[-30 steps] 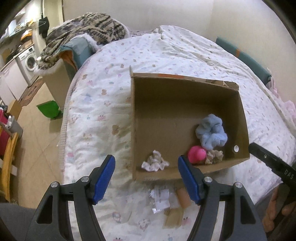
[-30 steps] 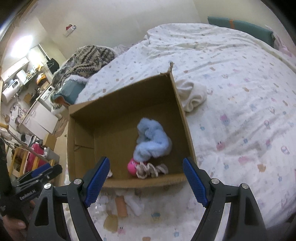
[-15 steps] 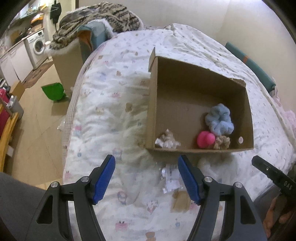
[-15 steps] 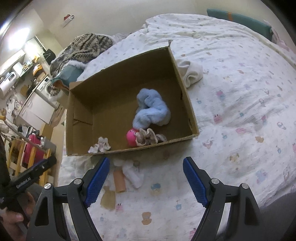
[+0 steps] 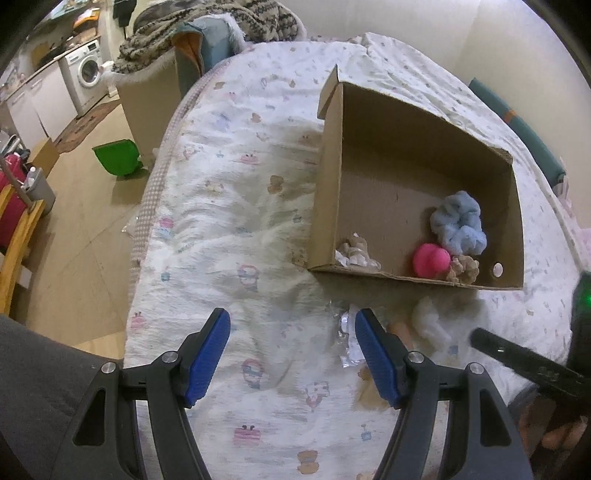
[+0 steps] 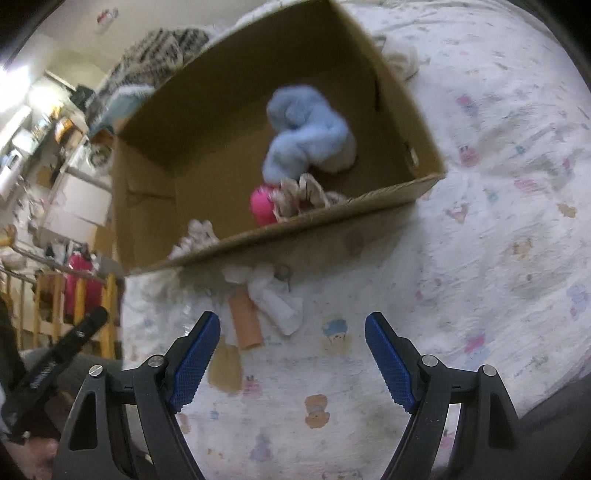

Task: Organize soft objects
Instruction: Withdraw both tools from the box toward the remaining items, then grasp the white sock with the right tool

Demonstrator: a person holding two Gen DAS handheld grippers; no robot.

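A cardboard box point(image 5: 328, 184) point(image 6: 332, 218) sits on the bed. Inside lie a light blue fluffy piece point(image 5: 458, 221) point(image 6: 306, 136), a pink ball point(image 5: 430, 260) point(image 6: 260, 206), a beige frilly piece point(image 5: 463, 269) point(image 6: 299, 195) and a whitish frilly piece point(image 5: 356, 251) point(image 6: 194, 236). In front of the box lie a white soft piece point(image 6: 275, 299) point(image 5: 428, 321), a tan roll point(image 6: 243, 321) and crinkled plastic point(image 5: 347, 343). My left gripper point(image 5: 291, 358) is open and empty, above the sheet to the left of these. My right gripper point(image 6: 291, 354) is open and empty, just short of the white piece.
The patterned bed sheet point(image 5: 229, 221) drops off at its left edge to a tiled floor with a green dustpan point(image 5: 116, 158). A cream cloth point(image 6: 400, 55) lies beyond the box's right wall. A blanket pile point(image 5: 199, 33) sits far back.
Both grippers pulled back from the box toward the bed's near edge and lowered. The left swung leftward. The loose pieces in front of the box came into view. Both stayed open.
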